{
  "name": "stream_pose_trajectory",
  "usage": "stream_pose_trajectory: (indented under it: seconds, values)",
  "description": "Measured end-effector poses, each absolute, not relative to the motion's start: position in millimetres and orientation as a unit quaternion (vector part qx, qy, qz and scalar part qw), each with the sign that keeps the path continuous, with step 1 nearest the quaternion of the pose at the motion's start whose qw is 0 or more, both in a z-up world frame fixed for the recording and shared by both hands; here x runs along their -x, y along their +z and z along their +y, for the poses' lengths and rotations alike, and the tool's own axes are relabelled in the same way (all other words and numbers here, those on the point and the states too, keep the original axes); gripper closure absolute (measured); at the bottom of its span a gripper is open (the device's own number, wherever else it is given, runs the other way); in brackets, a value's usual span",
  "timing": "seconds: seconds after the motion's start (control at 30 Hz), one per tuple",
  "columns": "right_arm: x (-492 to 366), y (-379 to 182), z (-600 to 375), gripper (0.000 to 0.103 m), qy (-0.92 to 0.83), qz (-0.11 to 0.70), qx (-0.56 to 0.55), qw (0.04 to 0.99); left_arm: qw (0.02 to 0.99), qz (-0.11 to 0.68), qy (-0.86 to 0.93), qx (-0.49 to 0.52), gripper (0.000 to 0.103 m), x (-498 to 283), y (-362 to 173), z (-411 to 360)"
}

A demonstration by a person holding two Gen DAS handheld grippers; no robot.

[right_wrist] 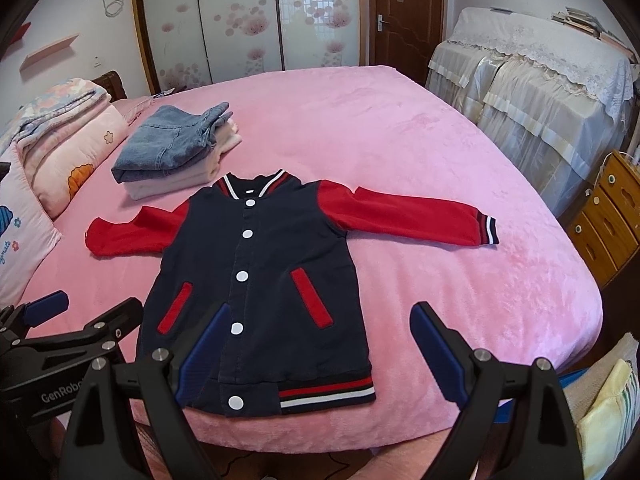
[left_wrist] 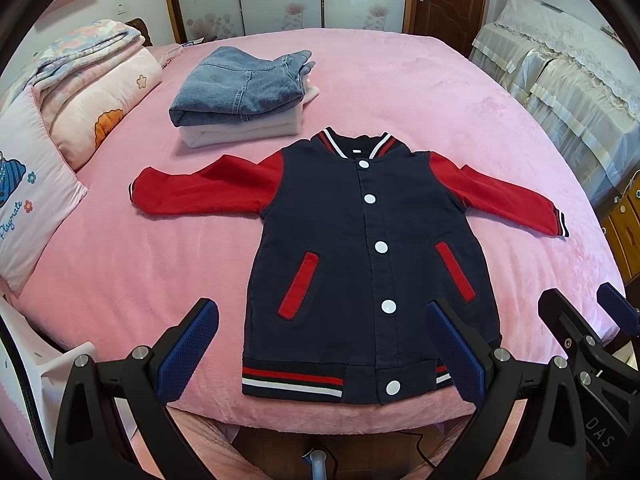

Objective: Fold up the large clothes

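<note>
The jacket [left_wrist: 360,248] is laid flat, buttoned, sleeves spread, at the near edge of the pink bed [left_wrist: 440,80]; no fold is yet made. Far left, folded jeans [left_wrist: 240,84] are stacked. The left gripper [left_wrist: 320,344] and right gripper [right_wrist: 320,340] are held wide apart, empty.
</note>
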State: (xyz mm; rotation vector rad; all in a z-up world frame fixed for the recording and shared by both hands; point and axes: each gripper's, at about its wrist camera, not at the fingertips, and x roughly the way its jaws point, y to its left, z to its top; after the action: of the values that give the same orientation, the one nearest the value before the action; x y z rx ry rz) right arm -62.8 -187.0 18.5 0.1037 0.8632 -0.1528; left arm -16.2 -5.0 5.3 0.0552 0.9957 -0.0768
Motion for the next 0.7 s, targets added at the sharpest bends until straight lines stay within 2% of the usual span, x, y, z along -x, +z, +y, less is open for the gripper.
stream_pose_trajectory:
  seconds: [0.4,0.7]
  values:
    - [51,8,-198,0.012,-0.049,0.42,-0.063,0.904,0.874,0.483,-0.04,-0.036,0.001,0,1,-20]
    - [29,11,-224,0.012,-0.063,0.406,-0.069,0.909,0.888,0.455,-0.054,-0.043,0.001,-27,12,-44]
